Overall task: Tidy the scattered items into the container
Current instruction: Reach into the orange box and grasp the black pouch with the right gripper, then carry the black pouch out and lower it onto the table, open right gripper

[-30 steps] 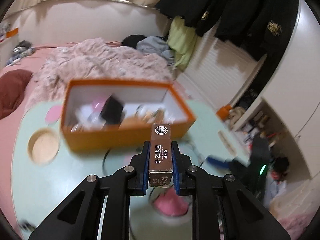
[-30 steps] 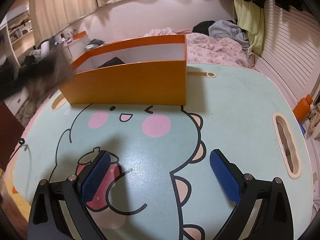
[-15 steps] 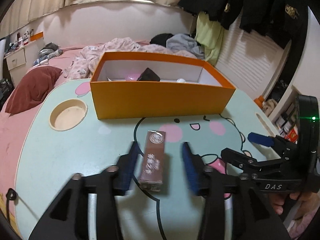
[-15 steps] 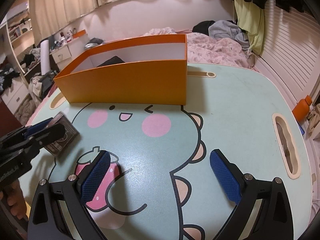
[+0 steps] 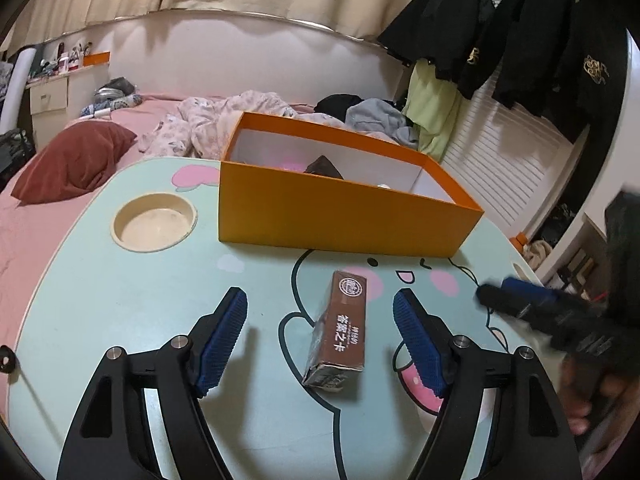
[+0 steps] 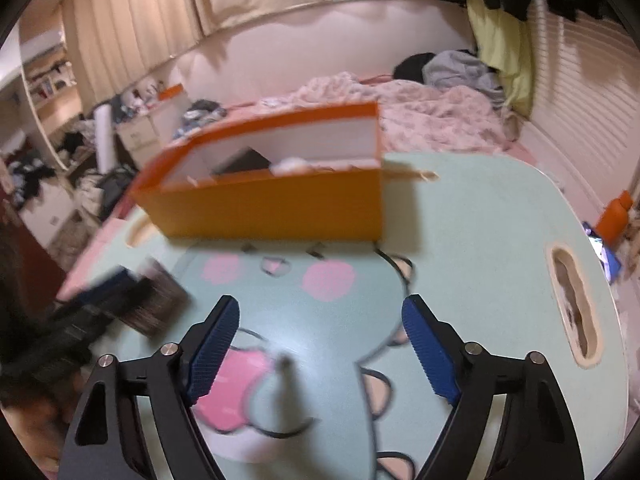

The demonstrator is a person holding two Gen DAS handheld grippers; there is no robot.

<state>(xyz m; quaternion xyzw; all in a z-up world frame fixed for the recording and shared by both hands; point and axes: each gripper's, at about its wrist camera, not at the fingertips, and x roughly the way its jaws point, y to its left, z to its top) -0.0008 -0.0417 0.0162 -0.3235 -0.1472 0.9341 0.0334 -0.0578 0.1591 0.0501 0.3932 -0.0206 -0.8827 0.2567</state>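
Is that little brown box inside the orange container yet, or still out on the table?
Out. The brown box lies flat on the table, in front of the orange container, between the left gripper's opening jaws, untouched.

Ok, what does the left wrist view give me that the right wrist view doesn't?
Left wrist only: the round beige cup recess in the table, and sharp white lettering on the brown rectangular card box lying between the opening left gripper pads, untouched.

Right wrist only: the long oval handle slot, and the closing, empty right gripper.

Both: the orange cardboard box, the mint cartoon tabletop.
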